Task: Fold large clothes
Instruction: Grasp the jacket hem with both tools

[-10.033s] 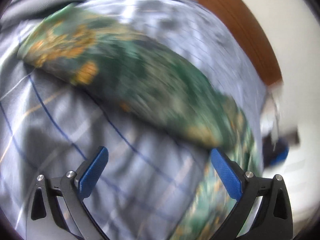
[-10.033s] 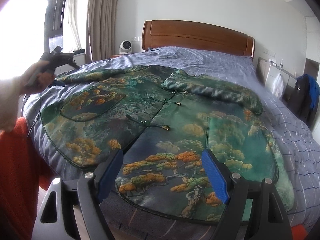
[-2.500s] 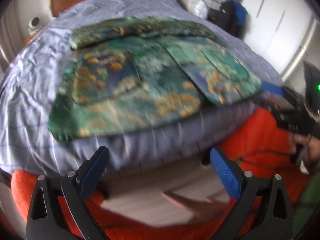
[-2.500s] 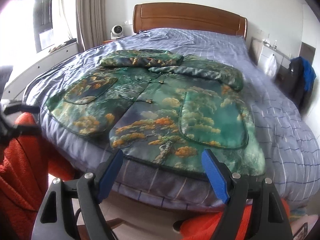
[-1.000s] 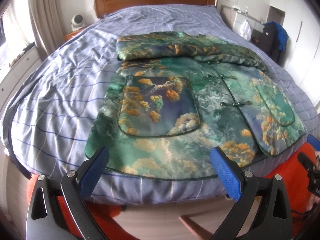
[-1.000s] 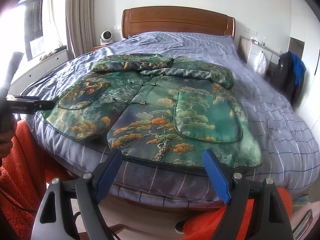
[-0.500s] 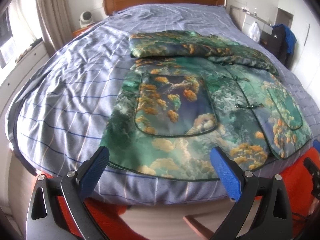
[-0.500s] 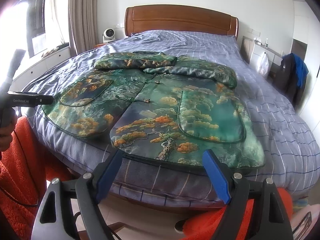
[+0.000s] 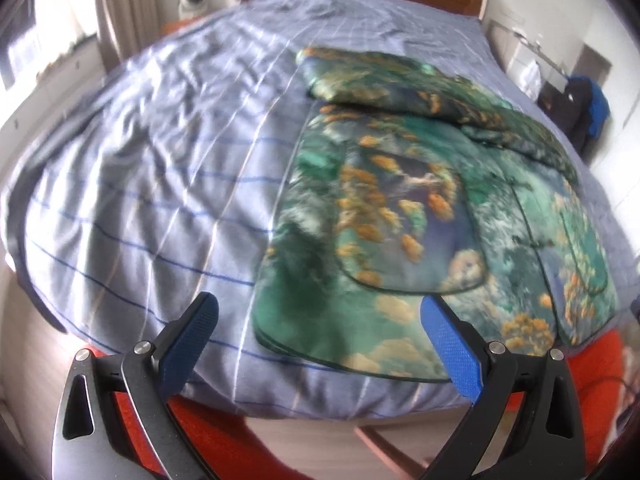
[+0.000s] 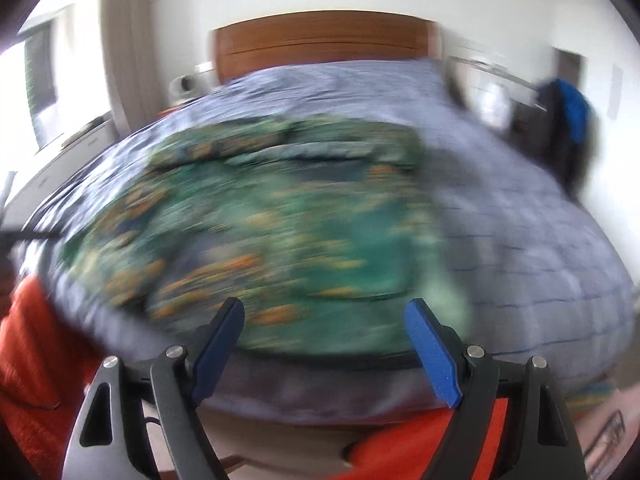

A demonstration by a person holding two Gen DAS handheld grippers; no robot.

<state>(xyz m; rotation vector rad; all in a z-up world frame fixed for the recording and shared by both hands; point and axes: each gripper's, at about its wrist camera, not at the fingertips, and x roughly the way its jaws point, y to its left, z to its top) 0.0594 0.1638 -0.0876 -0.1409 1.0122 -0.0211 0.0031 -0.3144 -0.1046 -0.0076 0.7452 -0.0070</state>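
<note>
A large green jacket with orange tree patterns lies flat on the bed, front up, both sleeves folded across its upper part. In the left wrist view my left gripper hangs open just short of the bed's foot edge, over the jacket's lower left corner, touching nothing. The right wrist view is strongly motion-blurred; there the jacket fills the middle, and my right gripper stands open before its hem with nothing between the fingers.
The bed has a lilac-grey checked cover and a wooden headboard. A curtain and window are on the left, a dark and blue garment hangs at the right. Orange-red fabric lies below the bed's foot edge.
Both views have shifted: the left gripper moved left, so the jacket now sits right of centre there. The right gripper swung right, and its picture turned blurred. Both stay open.
</note>
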